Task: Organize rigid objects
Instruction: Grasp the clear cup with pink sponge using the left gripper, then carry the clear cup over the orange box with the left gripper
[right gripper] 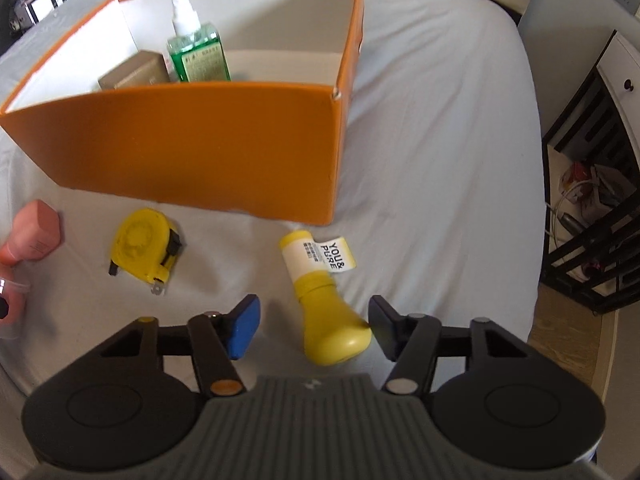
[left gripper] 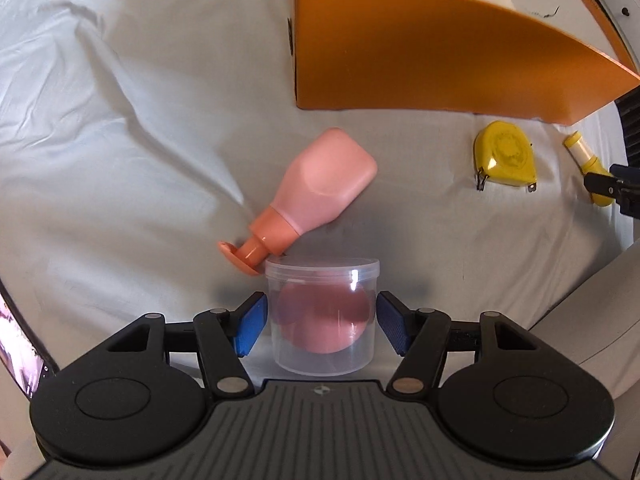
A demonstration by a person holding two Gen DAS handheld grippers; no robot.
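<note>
My left gripper (left gripper: 319,323) is open, its blue pads on either side of a clear plastic jar (left gripper: 322,316) that holds a pink round thing; they are close to the jar's sides. A pink bottle (left gripper: 316,184) lies on its side just beyond the jar. My right gripper (right gripper: 314,327) is open around the fat end of a yellow bottle (right gripper: 324,312) lying on the sheet; its right finger touches the bottle. A yellow tape measure (right gripper: 144,244) lies to the left of it, and also shows in the left wrist view (left gripper: 505,154).
An orange box (right gripper: 200,148) stands behind the objects on the white sheet (right gripper: 432,160); inside are a green spray bottle (right gripper: 196,48) and a brown carton (right gripper: 136,72). The bed edge, a dark rack (right gripper: 592,216) and floor lie to the right.
</note>
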